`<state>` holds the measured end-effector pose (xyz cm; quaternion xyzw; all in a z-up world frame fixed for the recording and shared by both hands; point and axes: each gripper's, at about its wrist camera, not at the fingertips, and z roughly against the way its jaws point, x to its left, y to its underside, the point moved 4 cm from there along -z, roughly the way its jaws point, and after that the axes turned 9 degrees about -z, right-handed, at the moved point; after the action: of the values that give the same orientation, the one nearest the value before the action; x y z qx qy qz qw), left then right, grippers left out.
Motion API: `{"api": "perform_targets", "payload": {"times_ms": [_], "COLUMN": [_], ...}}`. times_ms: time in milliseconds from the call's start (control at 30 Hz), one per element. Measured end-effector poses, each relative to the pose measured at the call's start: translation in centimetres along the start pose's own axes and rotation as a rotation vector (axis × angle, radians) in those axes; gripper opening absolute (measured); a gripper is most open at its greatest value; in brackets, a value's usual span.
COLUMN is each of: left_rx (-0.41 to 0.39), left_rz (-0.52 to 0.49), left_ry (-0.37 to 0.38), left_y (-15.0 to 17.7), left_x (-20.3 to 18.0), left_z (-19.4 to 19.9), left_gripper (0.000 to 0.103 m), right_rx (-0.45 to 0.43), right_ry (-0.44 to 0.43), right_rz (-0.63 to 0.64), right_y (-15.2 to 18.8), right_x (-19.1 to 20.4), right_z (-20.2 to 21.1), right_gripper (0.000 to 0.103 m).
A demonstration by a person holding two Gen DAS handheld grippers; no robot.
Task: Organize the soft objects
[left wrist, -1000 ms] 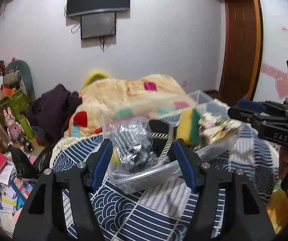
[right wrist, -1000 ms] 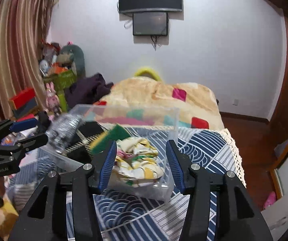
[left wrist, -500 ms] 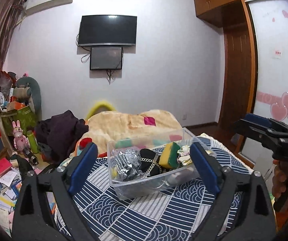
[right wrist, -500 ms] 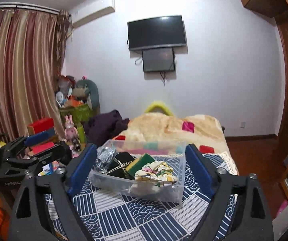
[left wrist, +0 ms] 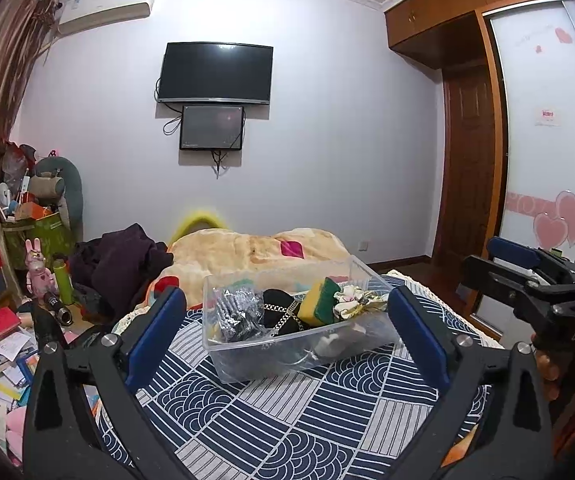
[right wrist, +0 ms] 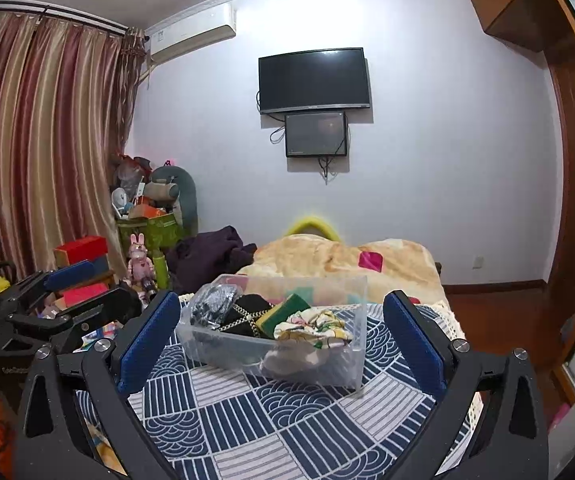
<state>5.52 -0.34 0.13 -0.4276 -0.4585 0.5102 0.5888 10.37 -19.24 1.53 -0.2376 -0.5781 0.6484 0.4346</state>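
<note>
left gripper (left wrist: 287, 328) and right gripper (right wrist: 281, 326) both spread wide, empty, held back from the clear plastic bin (left wrist: 361, 280). bin at 12 o'clock on the blue patterned cloth (left wrist: 287, 408), packed with sponge (left wrist: 319, 302), floral cloth (right wrist: 313, 322), shiny bag (left wrist: 235, 312); sorting likely finished.

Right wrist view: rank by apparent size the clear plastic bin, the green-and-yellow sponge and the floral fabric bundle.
1. clear plastic bin
2. floral fabric bundle
3. green-and-yellow sponge, partly hidden, so its true size is unsure.
</note>
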Motion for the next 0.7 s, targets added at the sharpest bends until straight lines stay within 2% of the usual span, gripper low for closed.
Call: {"api": "perform_targets", "payload": {"times_ms": [700], "left_rx": [0.007], "left_rz": [0.028], "left_ry": [0.030], "left_y": [0.76], "left_x": [0.06], "left_z": [0.17], "left_gripper": [0.102], "right_rx": [0.001], "right_ry": [0.005], "right_rz": [0.005], "right_y": [0.79], "right_x": [-0.08], "right_z": [0.23], "right_gripper": [0.102]}}
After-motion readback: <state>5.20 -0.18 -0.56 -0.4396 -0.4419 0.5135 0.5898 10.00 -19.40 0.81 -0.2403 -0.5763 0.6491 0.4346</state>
